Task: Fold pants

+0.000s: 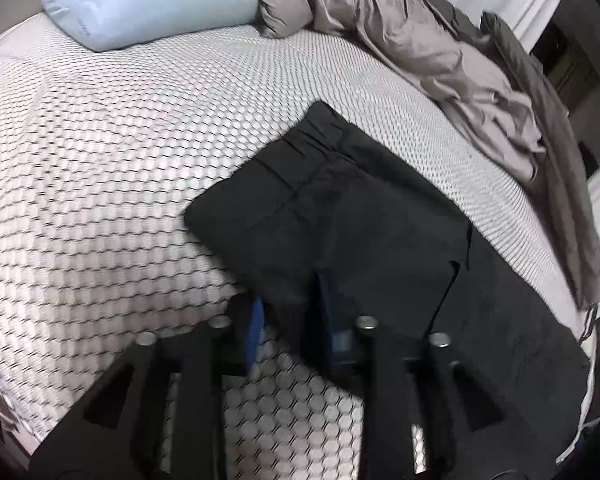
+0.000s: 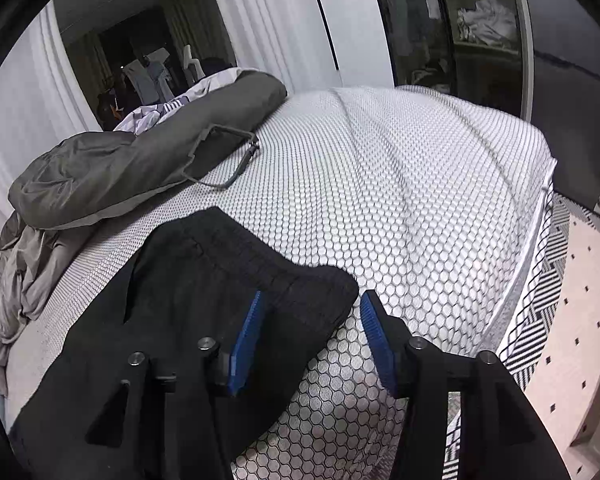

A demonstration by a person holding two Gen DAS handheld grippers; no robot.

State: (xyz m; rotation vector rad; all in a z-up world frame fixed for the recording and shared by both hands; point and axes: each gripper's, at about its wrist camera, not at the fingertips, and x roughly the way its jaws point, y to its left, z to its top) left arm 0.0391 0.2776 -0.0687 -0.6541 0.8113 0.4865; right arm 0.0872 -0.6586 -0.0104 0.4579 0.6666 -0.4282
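Black pants (image 1: pixel 340 208) lie folded on the honeycomb-patterned mattress (image 1: pixel 120 160), elastic waistband toward the far side. My left gripper (image 1: pixel 290 290) hovers at the near edge of the fold with its blue pads (image 1: pixel 256 320) apart, dark cloth below and between them, neither pad pressing on it. In the right wrist view the pants (image 2: pixel 204 280) fill the lower left, and the waistband corner lies under my right gripper (image 2: pixel 312 295). That gripper stands wide open, with nothing gripped between its blue pads (image 2: pixel 374 332).
A light blue pillow (image 1: pixel 140 4) sits at the head of the bed. A rumpled taupe duvet (image 1: pixel 420 48) runs along the far side, with a dark grey bedding roll (image 2: pixel 140 160) beside it. The mattress edge (image 2: pixel 532 280) drops to a patterned floor (image 2: pixel 580 300).
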